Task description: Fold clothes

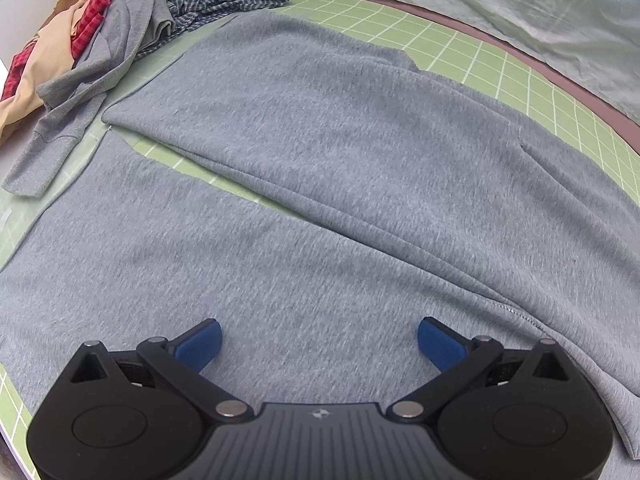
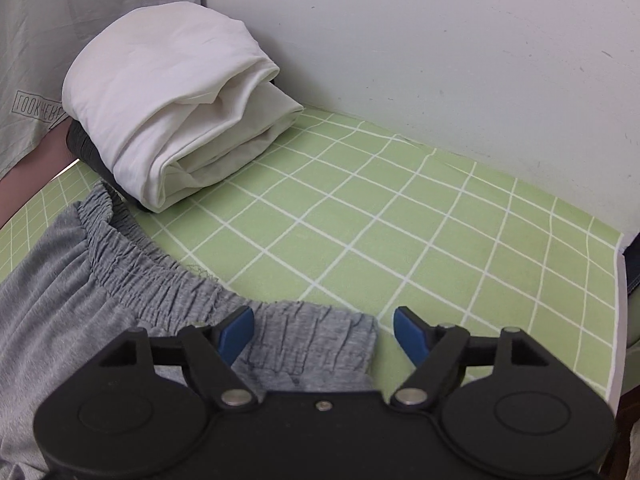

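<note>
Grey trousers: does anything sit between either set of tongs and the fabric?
Nothing visible does. The left tongs are open directly over a leg of the grey trousers, and the right tongs are open at the elastic waistband. The folded white garment lies further back on the mat.

Home laundry spot, green grid table cover (image 2: 360,216), clothes heap (image 1: 120,28), white wall (image 2: 440,40)

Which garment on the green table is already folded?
The white cloth bundle by the wall; the grey sweatpants lie spread flat, and the other clothes sit crumpled in a heap.
</note>
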